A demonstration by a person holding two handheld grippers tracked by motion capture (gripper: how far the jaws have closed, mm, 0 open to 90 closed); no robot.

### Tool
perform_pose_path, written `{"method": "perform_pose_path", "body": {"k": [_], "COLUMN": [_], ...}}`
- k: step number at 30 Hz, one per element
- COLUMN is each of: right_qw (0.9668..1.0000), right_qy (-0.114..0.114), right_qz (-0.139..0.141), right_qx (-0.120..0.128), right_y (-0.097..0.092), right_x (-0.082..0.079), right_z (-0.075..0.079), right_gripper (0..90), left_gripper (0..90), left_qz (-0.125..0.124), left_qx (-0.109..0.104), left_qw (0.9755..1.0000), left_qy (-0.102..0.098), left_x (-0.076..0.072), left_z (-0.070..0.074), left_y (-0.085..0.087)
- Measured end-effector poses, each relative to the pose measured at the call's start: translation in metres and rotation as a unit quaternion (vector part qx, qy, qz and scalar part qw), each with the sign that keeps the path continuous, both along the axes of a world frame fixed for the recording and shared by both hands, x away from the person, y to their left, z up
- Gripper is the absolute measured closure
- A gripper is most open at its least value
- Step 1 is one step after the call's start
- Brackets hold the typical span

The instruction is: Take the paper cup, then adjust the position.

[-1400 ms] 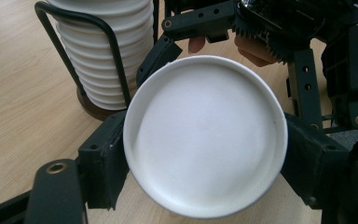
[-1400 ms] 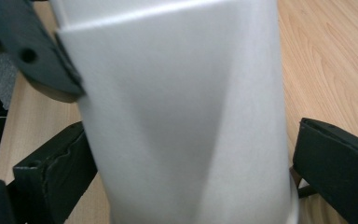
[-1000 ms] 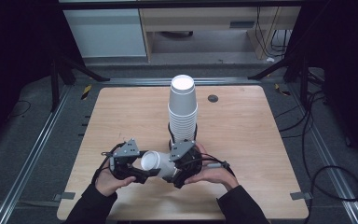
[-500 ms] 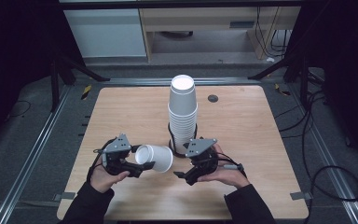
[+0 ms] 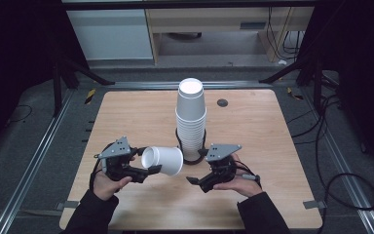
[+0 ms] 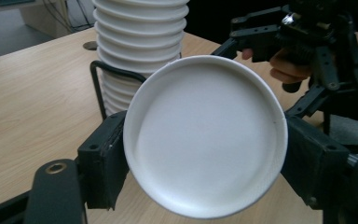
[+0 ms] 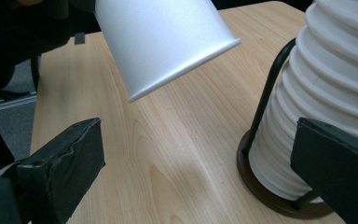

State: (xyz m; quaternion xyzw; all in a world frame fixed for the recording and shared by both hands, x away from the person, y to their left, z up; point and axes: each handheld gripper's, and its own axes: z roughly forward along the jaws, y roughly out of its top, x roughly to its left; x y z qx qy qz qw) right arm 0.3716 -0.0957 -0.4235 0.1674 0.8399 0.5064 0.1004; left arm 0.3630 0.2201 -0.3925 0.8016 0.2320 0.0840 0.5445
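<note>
While the left gripper (image 5: pixel 143 171) clamps the white paper cup (image 5: pixel 163 160) sideways above the table (image 5: pixel 253 126), the right gripper (image 5: pixel 197 181) is wide open, empty, beside the cup stack (image 5: pixel 191 117).

Looking like a lab or recording studio: wooden table (image 5: pixel 253 131) sitting on a dark floor, aluminium rails (image 5: pixel 34 161) running alongside, black stand legs (image 5: pixel 292 73) bracing at the corners, cables (image 5: pixel 350 180) trailing everywhere, black curtains hanging around.
</note>
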Motion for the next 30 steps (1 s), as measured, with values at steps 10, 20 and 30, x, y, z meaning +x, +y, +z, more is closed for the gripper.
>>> {"method": "perform_pose_path", "body": {"k": [10,20,30], "right_qw": [0.9992,0.9971,0.994], "right_qy": [0.013,0.034,0.048], "right_qz": [0.025,0.046,0.083], "right_qx": [0.028,0.049,0.052], "right_y": [0.006,0.007,0.015], "right_x": [0.0,0.001,0.001], "right_z": [0.002,0.003,0.0], "right_gripper": [2.8,2.5,2.7], "left_gripper": [23.6,23.6,23.7], "left_qz": [-0.037,-0.058,-0.082], "left_qx": [-0.029,-0.049,-0.061], "left_qw": [0.9989,0.9971,0.9948], "left_qy": [-0.003,-0.003,-0.001], "left_x": [0.0,0.0,-0.001], "left_z": [0.001,0.003,0.004], "left_y": [-0.005,-0.006,-0.007]}}
